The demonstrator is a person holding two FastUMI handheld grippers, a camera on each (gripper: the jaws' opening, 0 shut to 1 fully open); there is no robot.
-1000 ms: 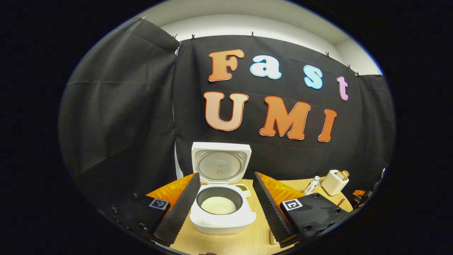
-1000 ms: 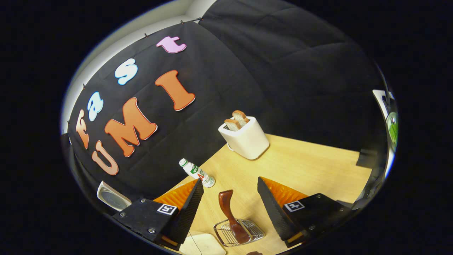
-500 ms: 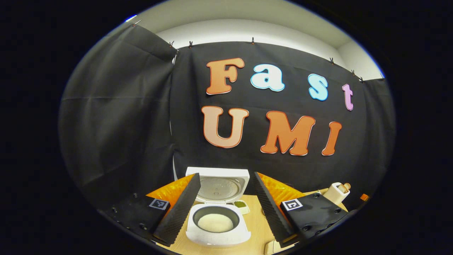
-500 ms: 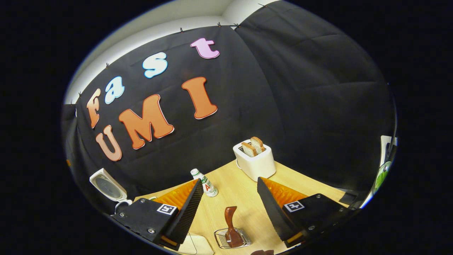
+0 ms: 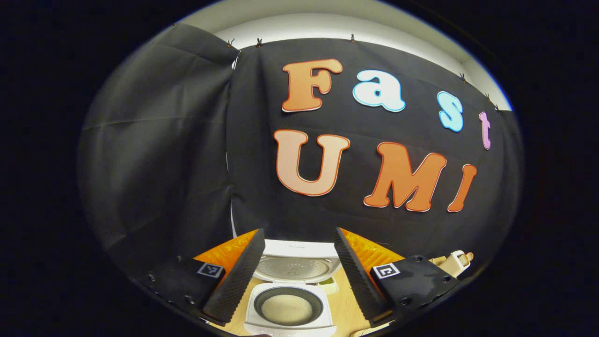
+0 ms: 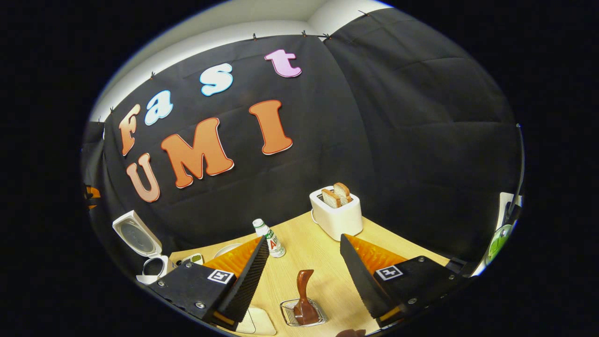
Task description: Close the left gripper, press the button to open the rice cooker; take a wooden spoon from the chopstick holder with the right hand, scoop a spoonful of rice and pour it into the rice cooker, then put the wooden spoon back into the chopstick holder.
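Between the right gripper's (image 6: 304, 271) spread fingers, the wooden spoon (image 6: 304, 299) stands near-upright in the wire chopstick holder (image 6: 302, 313), handle up. It looks light, stiff, smooth; grip mid-handle. Left gripper (image 5: 297, 271), also open, frames the open rice cooker (image 5: 290, 306).

White rice cooker (image 5: 290, 313), brown wooden spoon (image 6: 304, 295), white toaster (image 6: 338, 215), pale wood table (image 6: 398, 238).
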